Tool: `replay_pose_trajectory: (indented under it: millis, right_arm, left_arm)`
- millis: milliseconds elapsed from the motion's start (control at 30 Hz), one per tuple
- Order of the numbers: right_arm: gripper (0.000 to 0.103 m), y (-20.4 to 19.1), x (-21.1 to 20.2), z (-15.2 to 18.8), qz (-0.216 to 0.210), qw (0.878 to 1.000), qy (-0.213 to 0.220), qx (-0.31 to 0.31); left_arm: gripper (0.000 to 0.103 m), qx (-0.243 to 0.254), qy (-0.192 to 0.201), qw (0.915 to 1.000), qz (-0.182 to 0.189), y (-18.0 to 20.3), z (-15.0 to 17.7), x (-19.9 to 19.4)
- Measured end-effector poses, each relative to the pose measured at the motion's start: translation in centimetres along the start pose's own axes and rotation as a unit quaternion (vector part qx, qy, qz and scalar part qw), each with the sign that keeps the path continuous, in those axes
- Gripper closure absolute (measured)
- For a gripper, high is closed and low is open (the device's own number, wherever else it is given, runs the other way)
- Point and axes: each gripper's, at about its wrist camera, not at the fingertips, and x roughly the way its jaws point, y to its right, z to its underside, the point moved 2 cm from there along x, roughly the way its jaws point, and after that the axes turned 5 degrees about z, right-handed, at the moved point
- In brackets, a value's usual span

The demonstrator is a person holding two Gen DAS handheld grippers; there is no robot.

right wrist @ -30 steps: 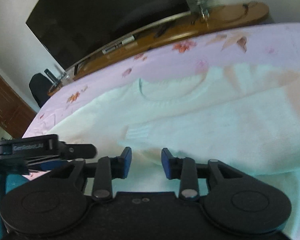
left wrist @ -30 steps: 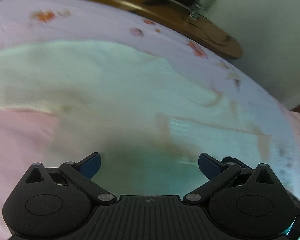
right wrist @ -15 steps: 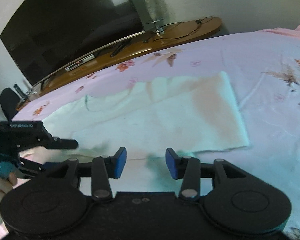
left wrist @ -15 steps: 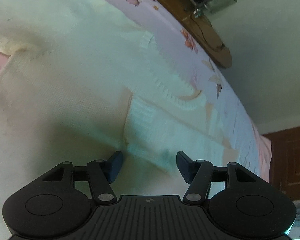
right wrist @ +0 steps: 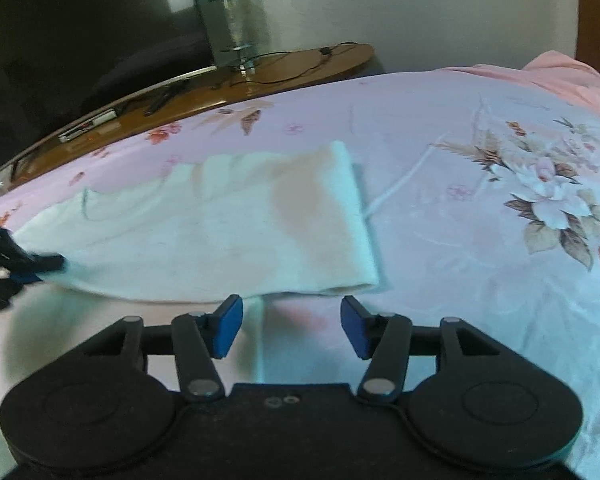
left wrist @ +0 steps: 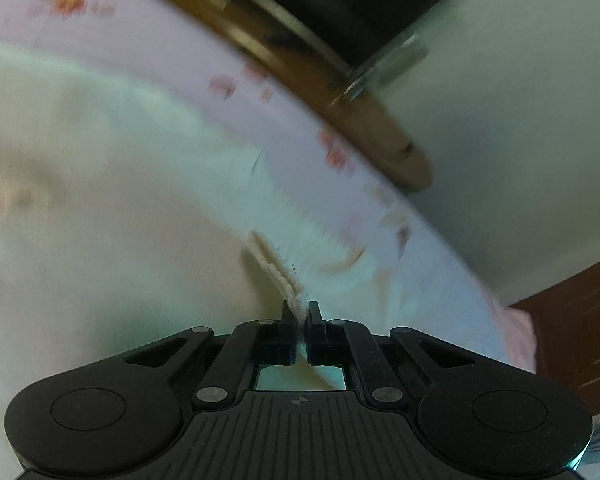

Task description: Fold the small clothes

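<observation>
A cream knit sweater (right wrist: 220, 232) lies folded into a long band on the pink floral bedsheet (right wrist: 440, 152). My left gripper (left wrist: 300, 312) is shut on a ribbed edge (left wrist: 276, 268) of the sweater (left wrist: 100, 220), with a tuft of knit pinched between its pads. In the right wrist view that same left gripper (right wrist: 24, 264) shows at the sweater's left end. My right gripper (right wrist: 292, 322) hovers over the near edge of the sweater, close to its right end. Its jaws are opening, and cloth lies under the gap with no pad pressing on it.
A long wooden TV bench (right wrist: 268, 76) with cables and a remote runs along the bed's far side, under a dark screen (right wrist: 80, 40). A pink blanket (right wrist: 548, 76) lies at the far right of the bed. Brown wooden furniture (left wrist: 580, 320) stands to the right.
My left gripper went from wide open to shut on the sweater's ribbed edge. My right gripper slid right along the sweater toward its end, and its jaws spread wider.
</observation>
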Motion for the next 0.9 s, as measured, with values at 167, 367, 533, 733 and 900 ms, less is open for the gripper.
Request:
replay_pose_trajectory:
  millis: [167,367,533,733,900]
  right_arm:
    - [0.045,-0.4,1.0,-0.1,0.005,1.0,-0.008,-0.004]
    - [0.052,-1.6,2.0,-0.7,0.012,1.0,0.005,-0.017]
    - [0.066,-2.4,2.8,-1.2,-0.001,1.0,0.004,-0.024]
    - [0.092,-2.6,2.4,-1.4,-0.004,0.999,0.018,-0.029]
    - [0.095,-1.9,2.9,-0.6,0.017,1.0,0.009,-0.023]
  left_arm:
    - [0.099,0.02,0.037,0.9991,0.007,0.6,-3.3,-2.4]
    - [0.099,0.009,0.071,0.9973,-0.018,-2.2,-5.5,-4.2]
    - [0.099,-0.022,0.086,0.9951,-0.042,-5.6,-5.4,-4.6]
    - [0.099,-0.04,0.093,0.9921,-0.074,-9.1,-5.3,-4.2]
    - [0.099,-0.037,0.07,0.9917,-0.101,-11.0,-3.7,-3.2]
